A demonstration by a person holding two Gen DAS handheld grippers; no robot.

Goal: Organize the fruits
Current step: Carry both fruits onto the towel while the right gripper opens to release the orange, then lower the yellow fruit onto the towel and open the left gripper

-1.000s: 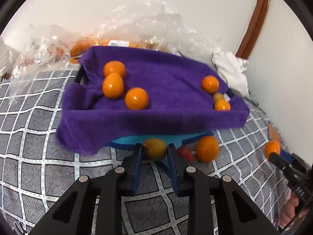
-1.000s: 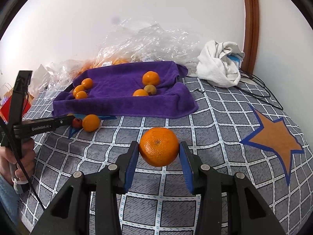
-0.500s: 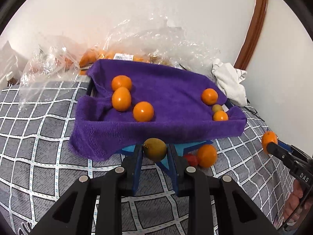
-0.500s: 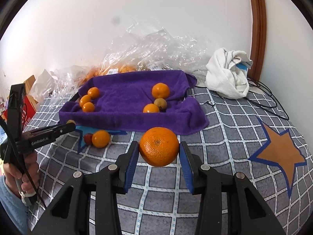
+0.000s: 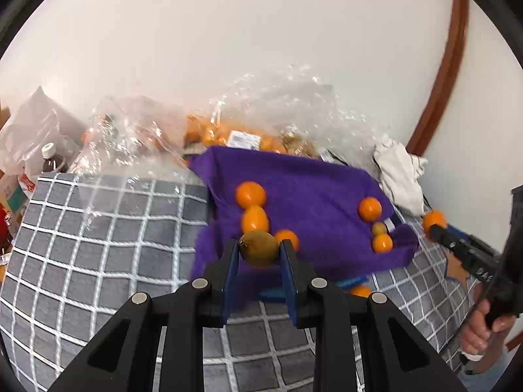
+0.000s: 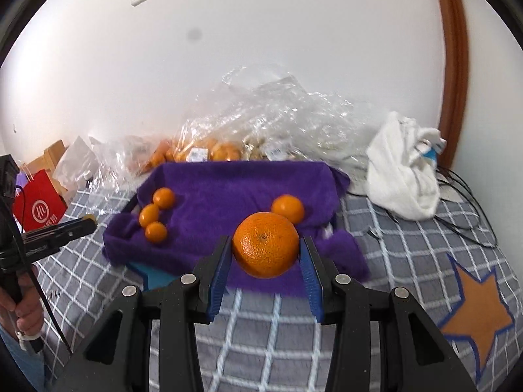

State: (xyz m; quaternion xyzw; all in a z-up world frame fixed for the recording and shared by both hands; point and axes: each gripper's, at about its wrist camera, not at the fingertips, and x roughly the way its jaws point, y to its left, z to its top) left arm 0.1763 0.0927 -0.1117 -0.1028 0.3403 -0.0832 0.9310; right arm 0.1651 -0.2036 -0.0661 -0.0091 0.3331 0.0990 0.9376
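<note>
**Two grippers, each carrying a fruit above a purple towel-lined tray**

The left gripper (image 5: 258, 254) is clamped on a brownish-green oval kiwi (image 5: 259, 249), pinched between its blue-padded fingers (image 5: 228, 274). The kiwi's long axis lies crosswise, running from one finger to the other. It is held in the air over the near edge of a purple terry towel (image 5: 313, 192) draped over a tray on a bed with a grey and white checked cover (image 5: 98, 235).

The right gripper (image 6: 265, 254) grips a large round orange (image 6: 265, 245) between its own blue pads, with the fruit's small stem dimple facing the camera. This orange hangs above the towel's near edge, toward the right corner.

On the towel, three small orange mandarins (image 6: 156, 216) sit in a close cluster near the left edge, and another mandarin (image 6: 287, 208) lies near the right edge.

Only the left wrist view shows a small greenish fruit (image 5: 379, 228) and one more mandarin beside the right-edge one, an orange fruit (image 5: 359, 290) on the bed cover just off the towel's near edge, and a dark capped bottle (image 5: 52, 161) at far left. Only the right wrist view shows an orange star with blue outline (image 6: 477, 310) on the cover's right side, and a red paper bag (image 6: 37, 207). Both views show crumpled clear plastic bags (image 6: 261, 124) behind the towel and a bunched white cloth (image 6: 402, 179) to its right.
</note>
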